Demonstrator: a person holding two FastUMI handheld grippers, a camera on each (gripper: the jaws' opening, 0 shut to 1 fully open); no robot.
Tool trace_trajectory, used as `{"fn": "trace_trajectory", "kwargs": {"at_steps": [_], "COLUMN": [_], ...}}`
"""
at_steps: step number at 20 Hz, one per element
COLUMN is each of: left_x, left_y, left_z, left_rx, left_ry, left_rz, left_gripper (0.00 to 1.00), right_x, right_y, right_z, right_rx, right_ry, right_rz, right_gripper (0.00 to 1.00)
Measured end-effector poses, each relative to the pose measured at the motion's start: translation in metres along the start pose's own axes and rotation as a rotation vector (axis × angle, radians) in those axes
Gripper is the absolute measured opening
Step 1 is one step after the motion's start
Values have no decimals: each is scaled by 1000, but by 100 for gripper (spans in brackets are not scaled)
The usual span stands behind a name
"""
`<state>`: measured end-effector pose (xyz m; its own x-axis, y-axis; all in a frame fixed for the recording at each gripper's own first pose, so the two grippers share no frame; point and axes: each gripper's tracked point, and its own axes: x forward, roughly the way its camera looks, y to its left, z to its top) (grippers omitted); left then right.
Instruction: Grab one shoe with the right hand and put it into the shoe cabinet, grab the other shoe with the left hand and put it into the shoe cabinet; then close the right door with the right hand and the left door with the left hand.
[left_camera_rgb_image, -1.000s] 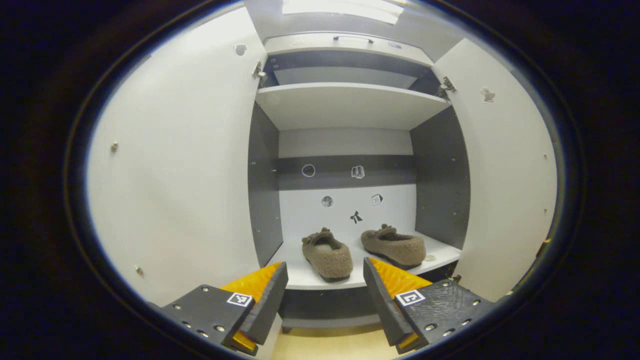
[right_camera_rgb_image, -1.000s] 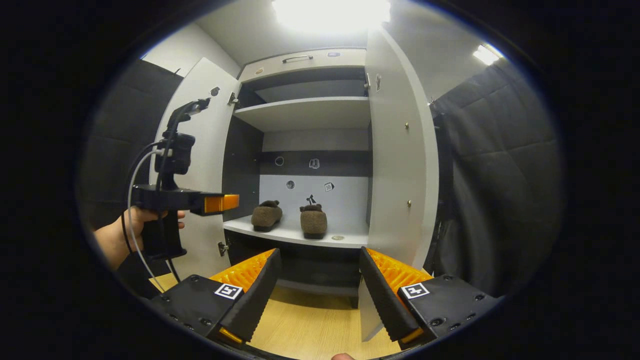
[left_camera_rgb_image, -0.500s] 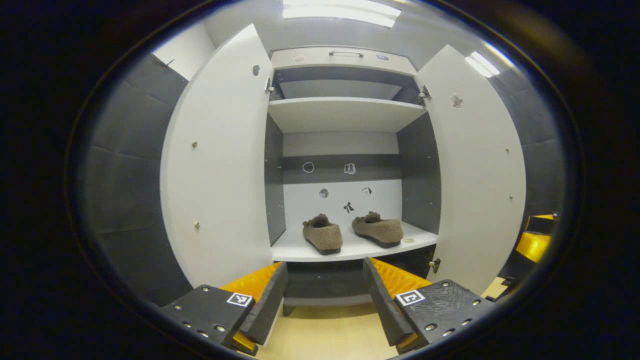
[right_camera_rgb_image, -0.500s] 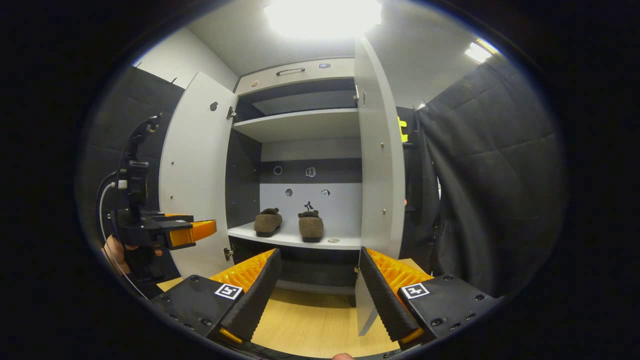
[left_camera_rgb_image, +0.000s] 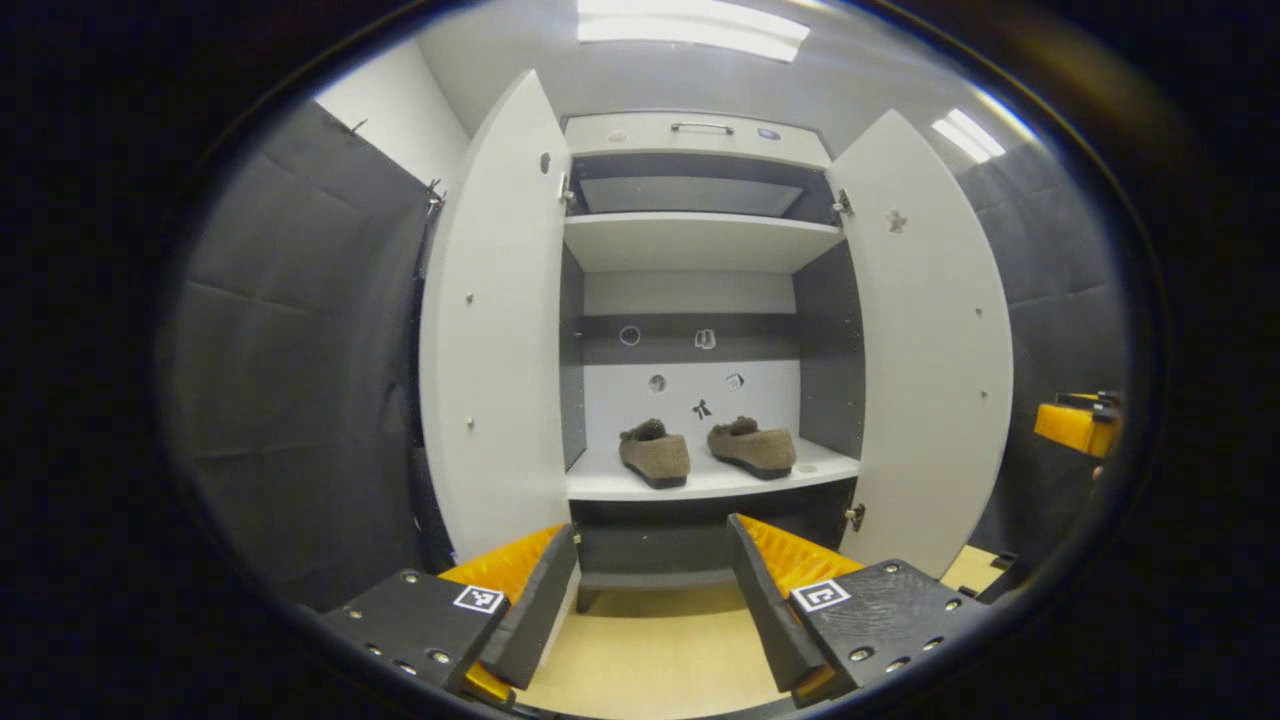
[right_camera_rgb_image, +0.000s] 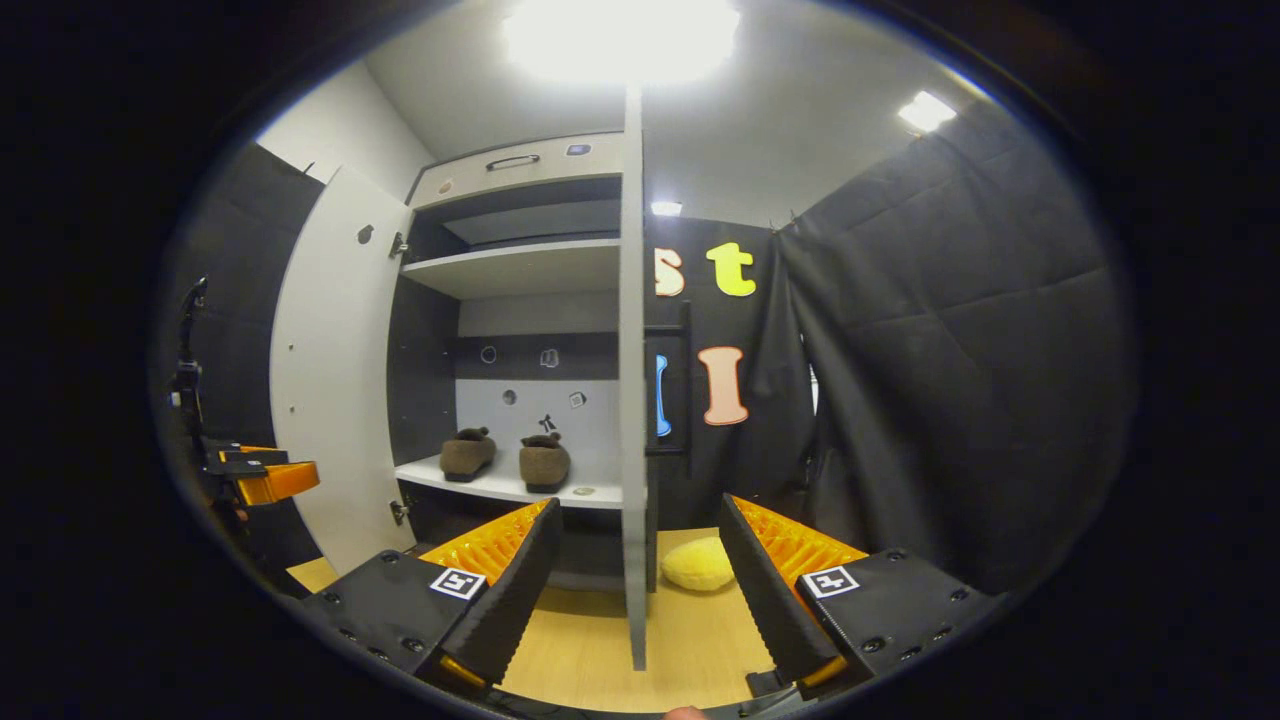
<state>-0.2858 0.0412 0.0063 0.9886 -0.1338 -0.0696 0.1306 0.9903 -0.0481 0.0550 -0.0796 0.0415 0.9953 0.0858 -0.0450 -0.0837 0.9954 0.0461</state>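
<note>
In the left gripper view, the left gripper (left_camera_rgb_image: 652, 600) sits well back from the shoe cabinet (left_camera_rgb_image: 700, 140), its jaws wide apart and holding nothing. Both shoes lie side by side on the lower shelf (left_camera_rgb_image: 700, 485): the left shoe (left_camera_rgb_image: 655, 455) and the right shoe (left_camera_rgb_image: 752, 447), close together but apart, toes pointing inward. The left door (left_camera_rgb_image: 495, 330) and the right door (left_camera_rgb_image: 925, 340) both stand open, swung out toward the camera. At the far right edge an orange part of the right gripper (left_camera_rgb_image: 1075, 425) shows.

In the right gripper view, the right gripper (right_camera_rgb_image: 640, 590) also has its jaws wide and empty. The right door (right_camera_rgb_image: 632, 400) is seen edge-on, straight ahead between the fingers. The two shoes (right_camera_rgb_image: 505, 457) rest on the shelf beyond it. A yellow soft object (right_camera_rgb_image: 697, 565) lies on the wooden floor (right_camera_rgb_image: 690, 640) just past the door's foot.

With the shoes placed, closing the right door looks to be the step in hand. The door is a stiff, flat, smooth panel on hinges, likely light to swing; a push on its outer face near the free edge should turn it most easily.
</note>
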Motion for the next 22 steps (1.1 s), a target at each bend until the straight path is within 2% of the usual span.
{"fn": "trace_trajectory", "kwargs": {"at_steps": [3, 8, 12, 13, 14, 15, 16, 18, 21, 22], "left_x": [-15, -26, -33, -34, -38, -39, -39, -38, -30, -26], "left_y": [16, 47, 81, 92, 104, 116, 129, 159, 193, 201], "left_z": [-3, -16, -15, -13, -11, -9, -7, -6, -6, -5], "left_rx": [10, -29, -33, -30, -26, -24, -23, -27, -38, -43], "left_ry": [11, 40, 30, 26, 23, 19, 14, 8, 6, 4], "left_rz": [30, 81, 116, 128, 143, 157, 173, 207, 239, 244], "left_gripper": [87, 87, 87, 87, 88, 88, 88, 88, 88, 88], "right_x": [12, 40, 66, 72, 76, 80, 82, 83, 81, 81], "right_y": [-35, -79, -83, -83, -82, -79, -77, -79, -70, -67], "right_z": [10, 35, 45, 45, 43, 41, 39, 34, 40, 38], "right_rx": [-1, -1, 17, 6, -9, -24, -38, -71, -51, -53], "right_ry": [-3, -26, -33, -30, -23, -13, -1, 17, 4, 6], "right_rz": [-89, -234, -306, -333, -353, -370, -391, -444, -427, -426], "right_gripper": [99, 99, 98, 92, 97, 92, 98, 96, 96, 92]}}
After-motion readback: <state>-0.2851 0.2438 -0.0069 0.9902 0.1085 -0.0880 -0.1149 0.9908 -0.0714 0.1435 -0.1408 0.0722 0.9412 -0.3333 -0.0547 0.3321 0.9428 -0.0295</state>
